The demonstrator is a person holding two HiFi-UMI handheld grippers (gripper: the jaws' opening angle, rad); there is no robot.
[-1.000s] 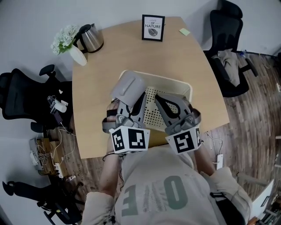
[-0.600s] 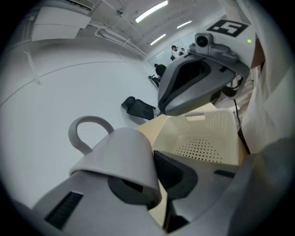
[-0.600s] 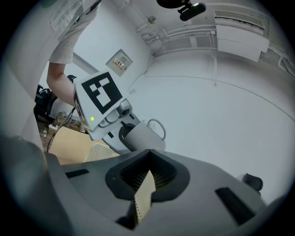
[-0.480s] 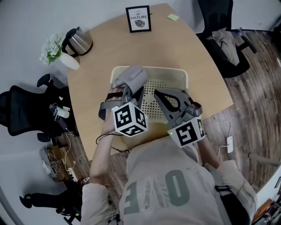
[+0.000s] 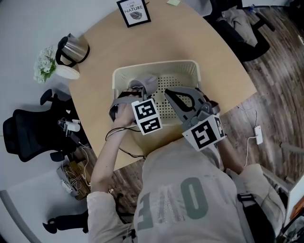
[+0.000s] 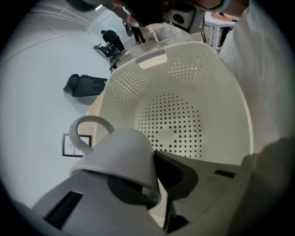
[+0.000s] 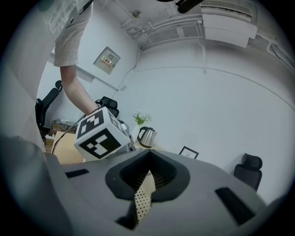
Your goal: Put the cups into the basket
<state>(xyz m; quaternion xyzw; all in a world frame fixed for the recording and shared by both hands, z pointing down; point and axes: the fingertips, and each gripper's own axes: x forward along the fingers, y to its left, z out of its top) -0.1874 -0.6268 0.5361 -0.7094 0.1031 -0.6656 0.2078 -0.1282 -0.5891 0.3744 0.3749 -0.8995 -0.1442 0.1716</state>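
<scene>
The head view looks steeply down from above the person's shoulders, taking in the whole tabletop [image 5: 209, 47], the basket [image 5: 156, 65] on its near part and the floor around. The left gripper view sits close behind its own jaws and faces down into the basket, with the cup [image 6: 117, 156] filling its near foreground. The right gripper view looks almost level over its jaws toward the far wall. Head and right gripper views share the kettle [image 5: 73, 47], the framed picture [image 5: 134, 12] and the marker cube [image 5: 148, 116] of the left gripper [image 5: 142, 90].
</scene>
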